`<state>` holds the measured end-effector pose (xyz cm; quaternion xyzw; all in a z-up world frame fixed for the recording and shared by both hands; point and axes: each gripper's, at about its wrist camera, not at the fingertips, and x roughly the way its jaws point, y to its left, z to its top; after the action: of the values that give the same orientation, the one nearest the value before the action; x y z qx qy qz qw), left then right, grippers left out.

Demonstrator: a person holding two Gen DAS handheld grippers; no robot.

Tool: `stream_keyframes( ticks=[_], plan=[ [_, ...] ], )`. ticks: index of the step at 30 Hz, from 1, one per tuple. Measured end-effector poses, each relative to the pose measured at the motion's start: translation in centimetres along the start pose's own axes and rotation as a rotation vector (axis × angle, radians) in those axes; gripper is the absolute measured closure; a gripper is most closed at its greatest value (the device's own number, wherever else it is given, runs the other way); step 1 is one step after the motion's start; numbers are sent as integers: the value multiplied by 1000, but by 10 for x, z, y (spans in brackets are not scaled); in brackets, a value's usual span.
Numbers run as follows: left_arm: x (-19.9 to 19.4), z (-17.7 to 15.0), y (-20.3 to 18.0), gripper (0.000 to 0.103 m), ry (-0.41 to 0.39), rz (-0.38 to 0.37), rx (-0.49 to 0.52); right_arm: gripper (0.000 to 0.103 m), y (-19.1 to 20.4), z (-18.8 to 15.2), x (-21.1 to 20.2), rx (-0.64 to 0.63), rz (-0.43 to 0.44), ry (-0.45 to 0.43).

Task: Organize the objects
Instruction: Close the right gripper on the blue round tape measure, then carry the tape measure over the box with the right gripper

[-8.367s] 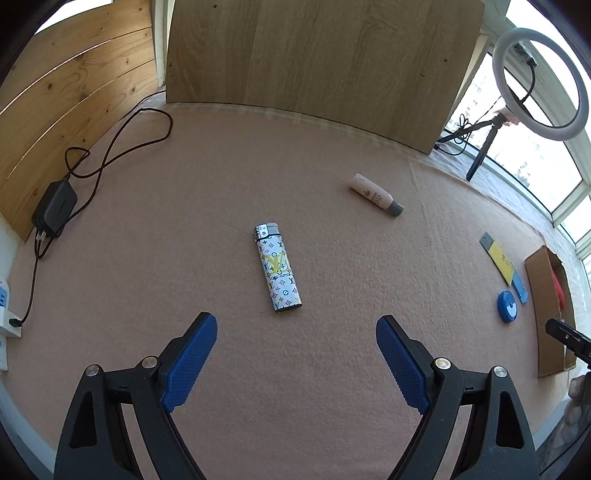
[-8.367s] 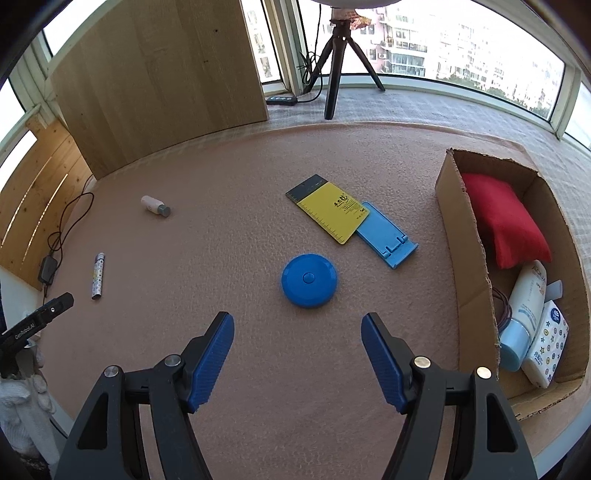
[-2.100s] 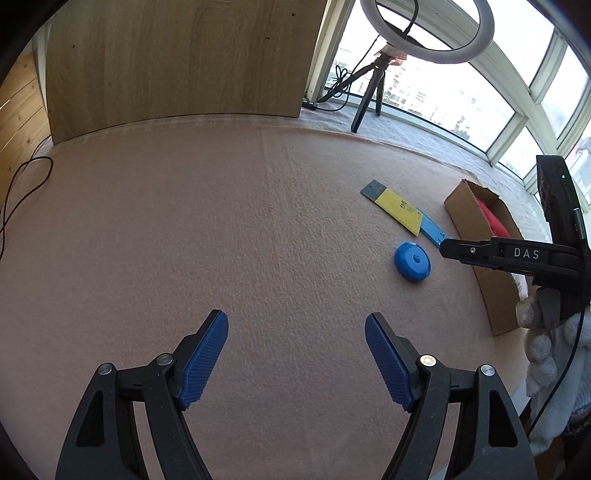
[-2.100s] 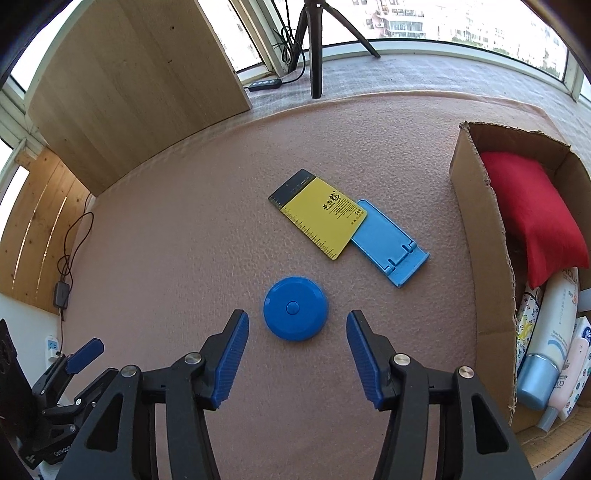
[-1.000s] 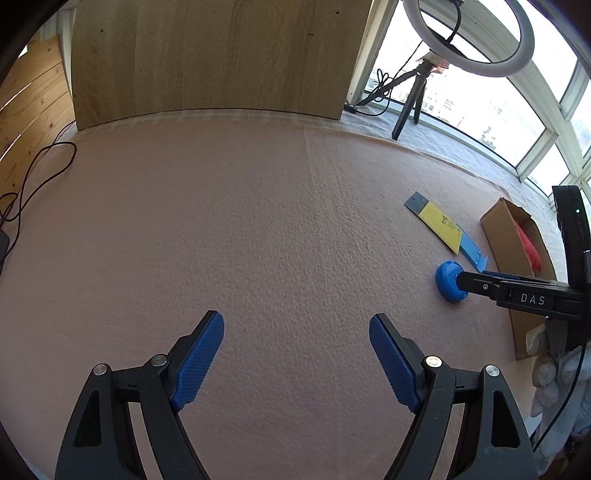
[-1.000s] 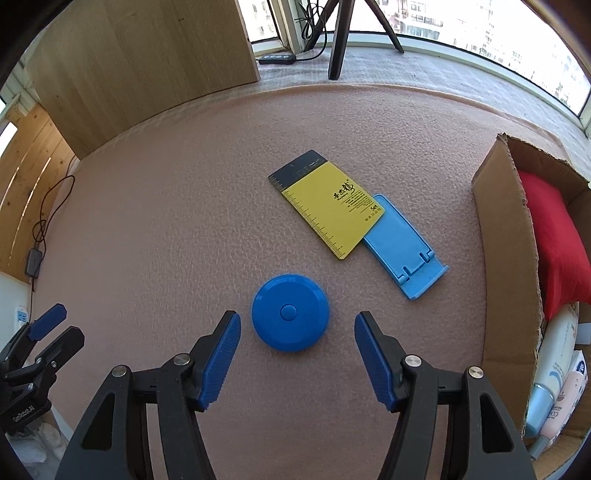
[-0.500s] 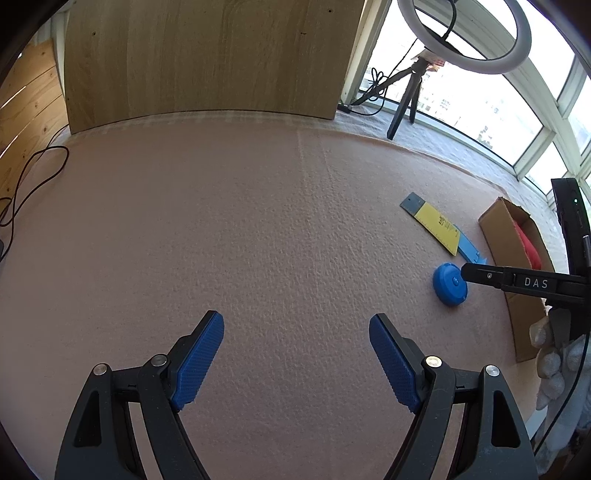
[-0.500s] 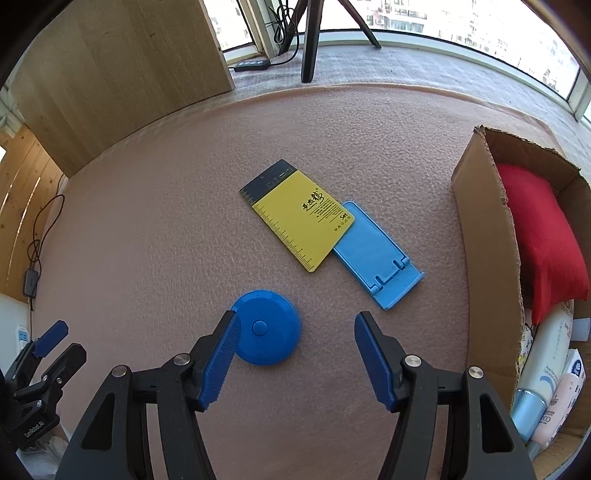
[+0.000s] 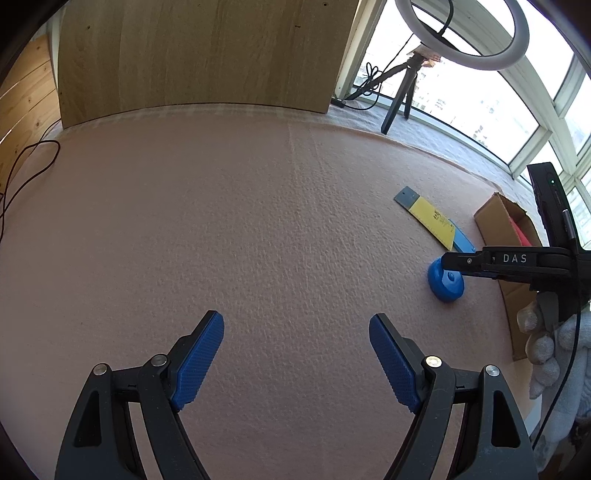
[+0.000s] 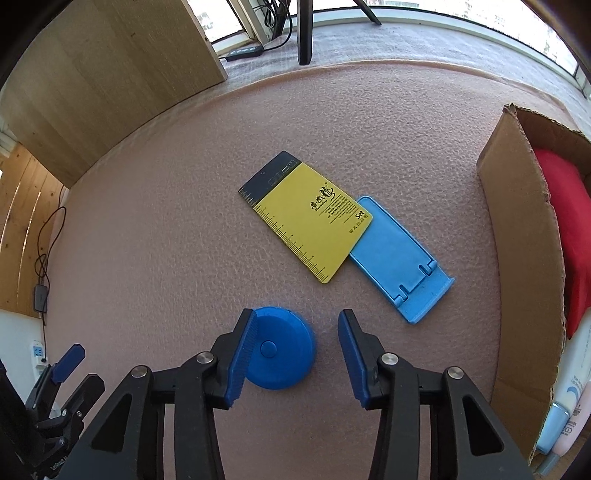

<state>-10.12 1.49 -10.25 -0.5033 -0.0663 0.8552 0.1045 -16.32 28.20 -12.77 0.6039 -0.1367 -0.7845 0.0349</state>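
A round blue disc (image 10: 279, 349) lies on the pink mat, between the blue pads of my right gripper (image 10: 295, 332). That gripper is open, its left pad against the disc's left edge and its right pad a little clear of it. Beyond lie a yellow ruler card (image 10: 308, 218) and a light blue phone stand (image 10: 400, 264), the card overlapping the stand. In the left wrist view my left gripper (image 9: 295, 332) is open over bare mat, and the disc (image 9: 447, 286) sits far right under the right gripper's arm (image 9: 506, 260).
A cardboard box (image 10: 517, 236) stands at the right with a red cushion (image 10: 565, 229) and bottles (image 10: 569, 410) inside. A wooden panel (image 9: 199, 55) rises at the back, a ring light on a tripod (image 9: 461, 33) beside it. A black cable (image 9: 26, 162) lies far left.
My right gripper has dropped lower and forward around the blue disc, and its jaws have narrowed. The left gripper has hardly moved.
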Motion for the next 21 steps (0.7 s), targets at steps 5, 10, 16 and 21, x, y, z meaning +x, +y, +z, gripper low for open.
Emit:
stream_keyframes(
  ticks=[5,10,16,21],
  plan=[
    [-2,-1,3,20,2,-2,-3,70,11,-2,2,-18,26,14],
    [-4,-3,4,20,3,-22,-5,72,29,-13,6,-55,72,33],
    [-1,-10,3,24,29,-52,-10,73,63,-31,15,-117,137,79],
    [-2,-19,-3,26,46,-74,15,73,91,-44,9,-186,227,81]
  ],
)
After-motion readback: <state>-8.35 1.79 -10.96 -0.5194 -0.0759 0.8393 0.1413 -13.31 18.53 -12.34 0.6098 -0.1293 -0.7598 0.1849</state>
